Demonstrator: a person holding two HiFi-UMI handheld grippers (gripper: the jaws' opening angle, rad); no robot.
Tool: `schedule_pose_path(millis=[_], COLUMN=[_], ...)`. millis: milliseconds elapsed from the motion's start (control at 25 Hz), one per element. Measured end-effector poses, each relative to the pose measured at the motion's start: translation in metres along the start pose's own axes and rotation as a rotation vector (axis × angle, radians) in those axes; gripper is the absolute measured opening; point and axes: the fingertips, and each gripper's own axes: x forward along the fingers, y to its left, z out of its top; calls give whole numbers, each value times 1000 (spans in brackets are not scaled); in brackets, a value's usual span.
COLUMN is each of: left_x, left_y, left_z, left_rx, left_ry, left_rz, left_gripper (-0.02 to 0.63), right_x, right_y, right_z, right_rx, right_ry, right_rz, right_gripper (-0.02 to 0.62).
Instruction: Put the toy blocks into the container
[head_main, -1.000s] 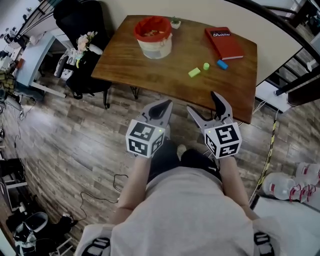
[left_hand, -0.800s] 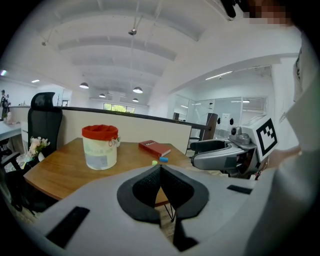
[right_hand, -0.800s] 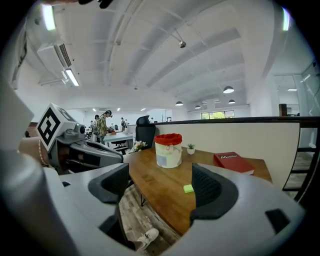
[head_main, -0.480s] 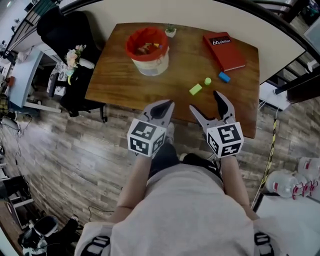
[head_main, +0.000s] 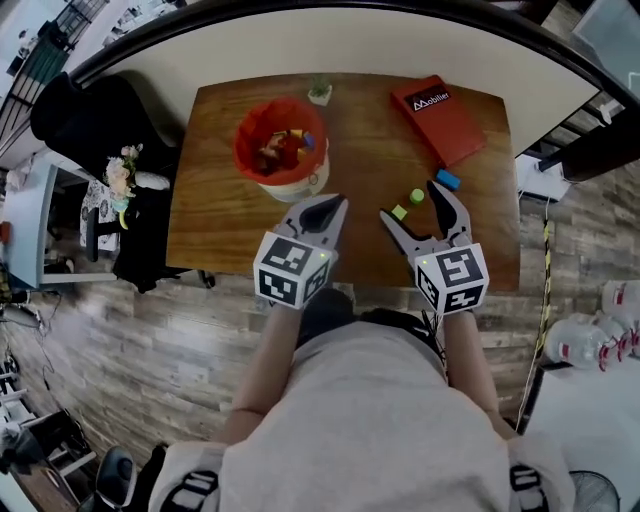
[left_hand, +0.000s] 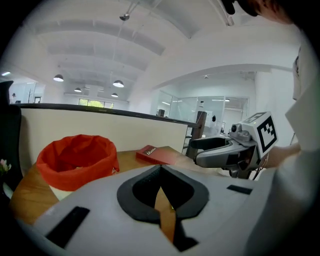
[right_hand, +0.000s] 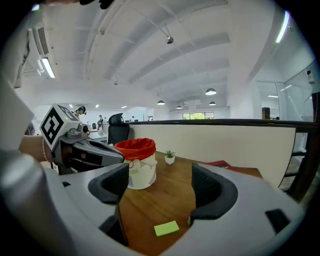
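Observation:
Three toy blocks lie on the wooden table (head_main: 210, 230): a flat green block (head_main: 399, 212), a green cylinder (head_main: 417, 197) and a blue block (head_main: 447, 180). The container (head_main: 280, 150) is a white bucket with a red liner, holding several toys, at the table's left middle. My right gripper (head_main: 412, 205) is open above the green block (right_hand: 166, 228), nothing between its jaws. My left gripper (head_main: 322, 212) is shut and empty, just right of the container (left_hand: 77, 160).
A red book (head_main: 437, 105) lies at the table's back right, and a small potted plant (head_main: 320, 92) stands behind the container. A black office chair (head_main: 90, 130) is left of the table. A wall runs along the table's far edge.
The person has stepped up to the table. Both grippers, earlier over the floor short of it, now hang over its near half; their jaws are unchanged.

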Motion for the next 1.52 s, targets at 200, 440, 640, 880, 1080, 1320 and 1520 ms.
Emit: schedule_pose_path(millis=[200,440,640,880,1080,1320,1520], left_x=[18,42,63,83,98,121,142], left_y=[15,16,2,-16,-28,-35,-35], left_z=[7,-3,-13,-24,-26,-31,-36], left_rx=[43,34,35,2,-2,-10,-20], left_ry=[22,58,97,137,158,188,216], left_rz=[-88,-178,-247,-292,-304,-309,-304], left_gripper=[12,12,12,12,12,12,12], right_x=[18,28,21,2,-1,1,13], right_y=[-20,-14,-23,-55,-82,-118,-146], right_z=[2,-17,-37,-45,-44,-57,-84], right_rx=[13,30,39,59,47,48,28], right_ry=[19,74,138,175,177,211,278], right_rz=[-73,-105,-134,-182,-201,-205,-173], right_gripper=[382,382,371,360,359,345,305])
